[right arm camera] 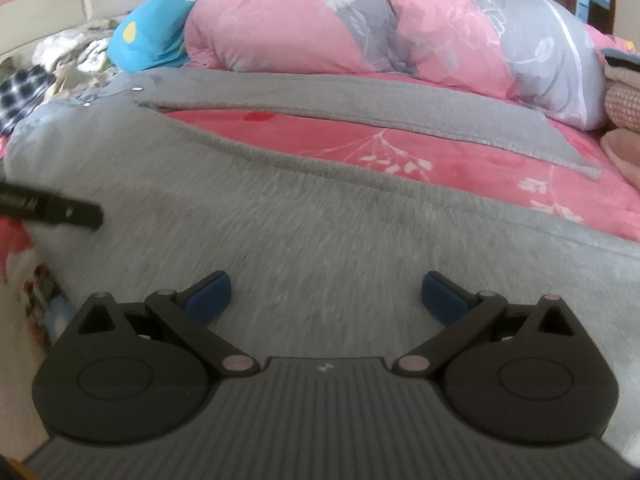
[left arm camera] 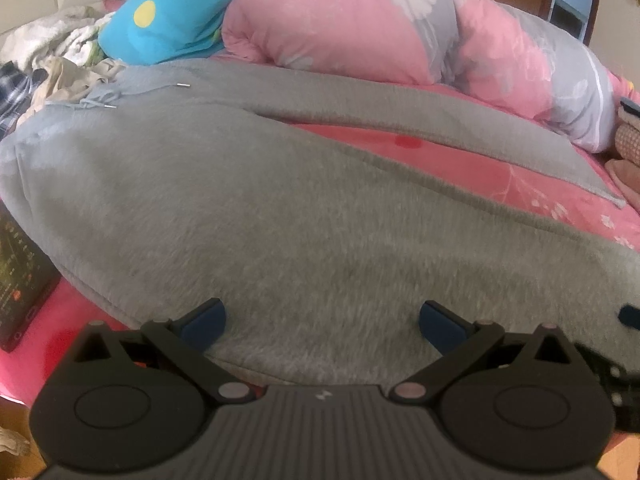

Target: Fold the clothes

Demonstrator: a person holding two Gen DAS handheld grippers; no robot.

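Observation:
Grey sweatpants (left arm camera: 248, 208) lie spread flat on a pink floral bed sheet (left arm camera: 472, 160), waist and drawstring at the far left, the two legs fanning out to the right. My left gripper (left arm camera: 322, 326) hovers open just above the near leg, with nothing between its blue pads. In the right wrist view the same grey sweatpants (right arm camera: 320, 232) fill the foreground, and my right gripper (right arm camera: 326, 298) stands open over the near leg, also empty. A black part of the left gripper (right arm camera: 56, 210) shows at that view's left edge.
A rolled pink and grey quilt (left arm camera: 360, 28) and a blue pillow (left arm camera: 176, 20) lie along the far side. Crumpled clothes (left arm camera: 52, 56) are piled at the far left. A dark box (left arm camera: 20, 280) rests at the left bed edge. Folded pink items (right arm camera: 624, 100) sit at the right.

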